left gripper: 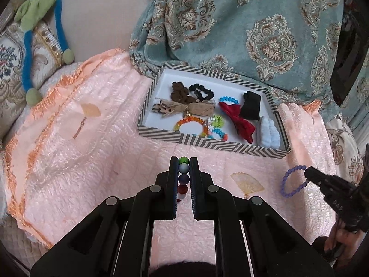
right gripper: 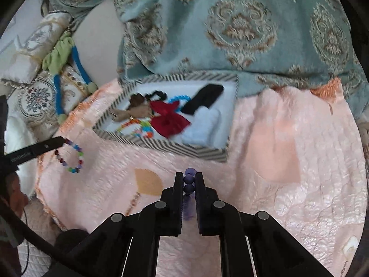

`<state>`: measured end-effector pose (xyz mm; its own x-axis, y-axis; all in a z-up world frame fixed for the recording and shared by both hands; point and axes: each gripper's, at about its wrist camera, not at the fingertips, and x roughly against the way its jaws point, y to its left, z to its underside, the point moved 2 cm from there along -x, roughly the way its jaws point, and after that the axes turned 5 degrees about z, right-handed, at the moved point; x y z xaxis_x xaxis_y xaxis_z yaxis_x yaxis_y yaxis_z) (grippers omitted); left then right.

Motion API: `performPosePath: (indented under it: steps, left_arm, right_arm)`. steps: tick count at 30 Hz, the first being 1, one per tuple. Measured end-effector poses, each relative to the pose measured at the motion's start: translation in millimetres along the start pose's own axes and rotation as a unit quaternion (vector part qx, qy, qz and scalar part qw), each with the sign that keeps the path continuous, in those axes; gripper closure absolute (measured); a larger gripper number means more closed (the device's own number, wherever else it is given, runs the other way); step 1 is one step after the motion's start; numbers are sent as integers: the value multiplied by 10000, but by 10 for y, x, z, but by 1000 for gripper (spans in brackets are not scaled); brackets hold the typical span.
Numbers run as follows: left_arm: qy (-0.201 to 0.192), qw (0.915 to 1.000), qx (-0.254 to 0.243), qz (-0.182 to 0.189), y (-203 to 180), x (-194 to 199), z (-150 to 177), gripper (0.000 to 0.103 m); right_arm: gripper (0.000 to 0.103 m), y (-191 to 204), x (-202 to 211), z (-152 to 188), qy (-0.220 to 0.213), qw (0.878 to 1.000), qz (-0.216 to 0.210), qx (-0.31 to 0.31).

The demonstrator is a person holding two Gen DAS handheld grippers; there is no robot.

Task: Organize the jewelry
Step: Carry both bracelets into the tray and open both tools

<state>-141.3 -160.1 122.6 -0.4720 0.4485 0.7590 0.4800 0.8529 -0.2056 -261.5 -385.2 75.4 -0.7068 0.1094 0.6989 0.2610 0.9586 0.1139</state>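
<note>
My left gripper is shut on a multicoloured bead bracelet; green, grey, blue and red beads line up between its fingers. From the right wrist view that same bracelet hangs as a loop from the left gripper over the pink quilt. My right gripper is shut on a purple bead bracelet, which the left wrist view shows as a dangling purple loop at the right gripper. Ahead lies a striped-rim tray holding bracelets, scrunchies and bows.
The pink quilt covers the bed. A teal patterned blanket is heaped behind the tray. A green and blue fabric piece lies on cushions at the left. A person's hand shows at the lower right.
</note>
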Motion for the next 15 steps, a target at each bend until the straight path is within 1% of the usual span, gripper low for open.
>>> performPosePath:
  steps: [6, 9, 15]
  left_arm:
    - [-80, 9999, -120, -21, -56, 26, -105, 95]
    - [-105, 9998, -185, -38, -78, 15, -158, 95]
    - [-119, 9995, -275, -103, -105, -30, -248, 95]
  right_arm:
    - [95, 145, 127, -230, -175, 9995, 17, 260]
    - [95, 189, 132, -333, -212, 9993, -40, 318]
    - [95, 300, 82, -484, -247, 9984, -20, 510]
